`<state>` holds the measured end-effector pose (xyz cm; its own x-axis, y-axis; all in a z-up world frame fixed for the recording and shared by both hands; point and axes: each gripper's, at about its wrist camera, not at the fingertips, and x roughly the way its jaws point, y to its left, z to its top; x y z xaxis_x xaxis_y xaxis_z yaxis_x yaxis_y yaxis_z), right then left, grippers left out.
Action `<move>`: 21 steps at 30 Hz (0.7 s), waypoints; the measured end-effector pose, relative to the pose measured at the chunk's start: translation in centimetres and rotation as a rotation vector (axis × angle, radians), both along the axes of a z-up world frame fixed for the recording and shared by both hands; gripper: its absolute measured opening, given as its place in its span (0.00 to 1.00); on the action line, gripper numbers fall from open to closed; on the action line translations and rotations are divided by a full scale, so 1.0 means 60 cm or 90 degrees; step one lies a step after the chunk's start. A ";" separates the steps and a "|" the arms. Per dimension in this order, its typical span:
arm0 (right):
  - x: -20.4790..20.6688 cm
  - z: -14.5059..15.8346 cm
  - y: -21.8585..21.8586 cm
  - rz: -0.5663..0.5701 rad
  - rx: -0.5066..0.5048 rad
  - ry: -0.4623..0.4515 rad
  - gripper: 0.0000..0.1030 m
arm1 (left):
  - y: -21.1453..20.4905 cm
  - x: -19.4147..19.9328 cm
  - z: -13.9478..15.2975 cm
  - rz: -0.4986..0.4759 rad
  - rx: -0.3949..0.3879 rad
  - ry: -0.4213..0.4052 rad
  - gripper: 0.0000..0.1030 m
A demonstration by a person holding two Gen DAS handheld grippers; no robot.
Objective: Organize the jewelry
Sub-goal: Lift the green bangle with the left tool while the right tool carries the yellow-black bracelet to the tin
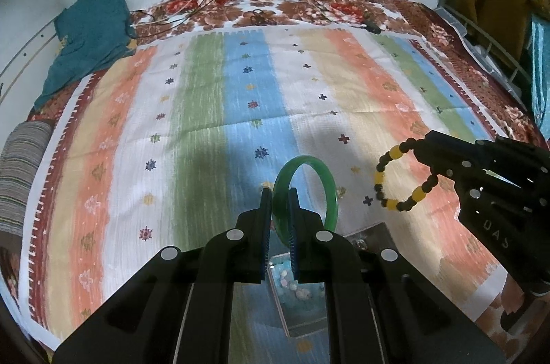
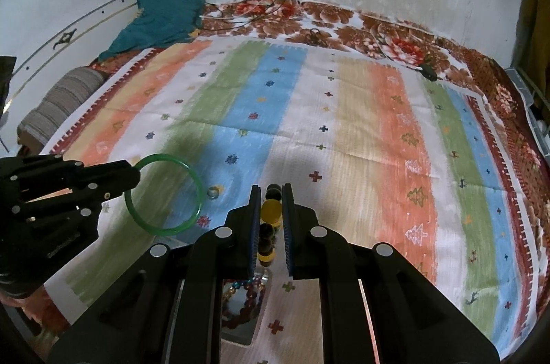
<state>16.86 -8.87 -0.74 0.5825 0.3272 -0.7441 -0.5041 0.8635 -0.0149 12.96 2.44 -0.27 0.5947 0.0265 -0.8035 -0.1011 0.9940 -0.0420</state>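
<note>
Our left claw [image 1: 279, 192] pinches the green bangle [image 1: 330, 188] upright; our right claw [image 2: 271, 188], just beside it, grips the bead bracelet [image 2: 268, 216] (yellow and dark) above the striped bedspread [image 2: 343, 130]

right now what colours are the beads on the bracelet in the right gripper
Yellow and dark brown round beads on the beaded bracelet, clearest in the left wrist view.

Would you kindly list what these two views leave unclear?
- Tray, left wrist view: mostly hidden under the left tool.
- Beaded bracelets, right wrist view: partly covered by the right tool.
- Small object beside the green bangle: too blurred to identify.
</note>
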 end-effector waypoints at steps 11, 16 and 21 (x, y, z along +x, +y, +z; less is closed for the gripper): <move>-0.035 -0.004 -0.012 0.012 0.009 0.009 0.13 | -0.012 -0.038 0.002 -0.002 -0.001 -0.007 0.09; -0.050 -0.009 -0.015 0.015 0.008 0.013 0.13 | -0.017 -0.052 -0.005 0.001 -0.001 -0.001 0.09; -0.064 -0.019 -0.014 0.026 0.002 0.027 0.13 | -0.025 -0.067 -0.016 -0.004 -0.002 0.014 0.09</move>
